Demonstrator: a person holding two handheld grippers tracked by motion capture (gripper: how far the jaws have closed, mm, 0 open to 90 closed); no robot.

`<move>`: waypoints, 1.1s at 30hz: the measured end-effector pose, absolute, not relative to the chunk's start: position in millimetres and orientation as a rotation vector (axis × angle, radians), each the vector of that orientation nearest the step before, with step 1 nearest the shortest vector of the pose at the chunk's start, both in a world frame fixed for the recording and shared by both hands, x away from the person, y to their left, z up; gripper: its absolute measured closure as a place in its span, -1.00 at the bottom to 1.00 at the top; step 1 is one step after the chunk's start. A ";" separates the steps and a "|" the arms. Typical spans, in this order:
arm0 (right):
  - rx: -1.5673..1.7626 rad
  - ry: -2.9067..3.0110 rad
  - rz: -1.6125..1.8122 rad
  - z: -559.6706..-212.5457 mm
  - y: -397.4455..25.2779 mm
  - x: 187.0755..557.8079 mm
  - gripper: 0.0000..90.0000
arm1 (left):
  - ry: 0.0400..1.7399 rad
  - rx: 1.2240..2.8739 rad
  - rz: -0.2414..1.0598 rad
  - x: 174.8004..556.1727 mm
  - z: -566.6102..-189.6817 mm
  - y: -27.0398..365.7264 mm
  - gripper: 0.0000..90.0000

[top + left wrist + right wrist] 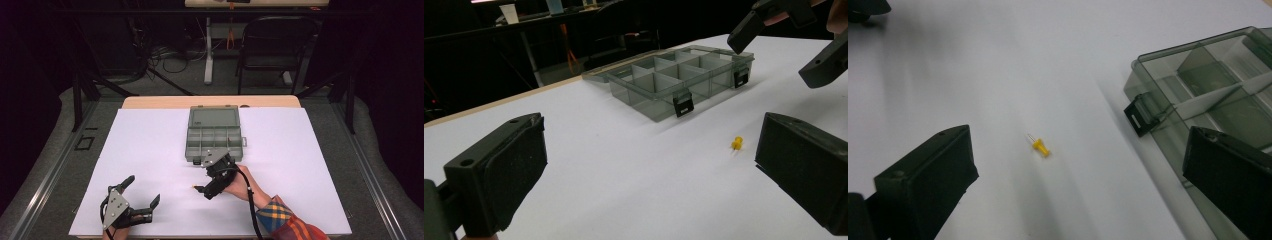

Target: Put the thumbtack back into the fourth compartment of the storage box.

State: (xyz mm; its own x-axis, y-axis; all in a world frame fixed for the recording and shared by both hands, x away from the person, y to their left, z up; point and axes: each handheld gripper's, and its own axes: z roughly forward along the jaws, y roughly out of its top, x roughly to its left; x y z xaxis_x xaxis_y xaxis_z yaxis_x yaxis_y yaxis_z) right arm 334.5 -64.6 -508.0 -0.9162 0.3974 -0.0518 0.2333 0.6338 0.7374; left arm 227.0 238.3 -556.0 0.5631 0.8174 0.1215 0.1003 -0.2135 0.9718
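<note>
You have a small yellow push pin [1040,146] lying on its side on the white table sheet [150,150], just in front of the grey see-through compartment box [214,140]. That box sits open, lid [214,117] laid flat behind it, black latches [683,105] hanging at its front wall.

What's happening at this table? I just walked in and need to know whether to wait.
A person holds a tool in each hand over a white table. The right tool hangs open just above a small yellow pushpin lying loose on the surface, in front of an open grey compartment box whose visible compartments look empty. The left tool waits open near the table's front-left corner, holding nothing. The pin has not been gripped yet.
</note>
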 end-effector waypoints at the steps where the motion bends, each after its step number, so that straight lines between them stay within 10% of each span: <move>1: 0.509 2.651 1.158 -509.2 -63.5 334.5 -1.00 | 0.777 1.675 0.797 227.1 -556.0 238.3 -1.00; 10: 0.465 2.706 1.124 -523.4 -53.4 334.0 -0.85 | 0.776 1.672 0.797 226.9 -555.8 239.0 -1.00; 21: 0.445 2.758 1.089 -543.6 -43.7 343.3 0.09 | 0.780 1.666 0.799 227.3 -556.2 238.8 -1.00; 33: 0.396 2.812 1.082 -555.5 -34.1 346.0 0.66 | 0.784 1.664 0.797 227.4 -556.3 239.0 -1.00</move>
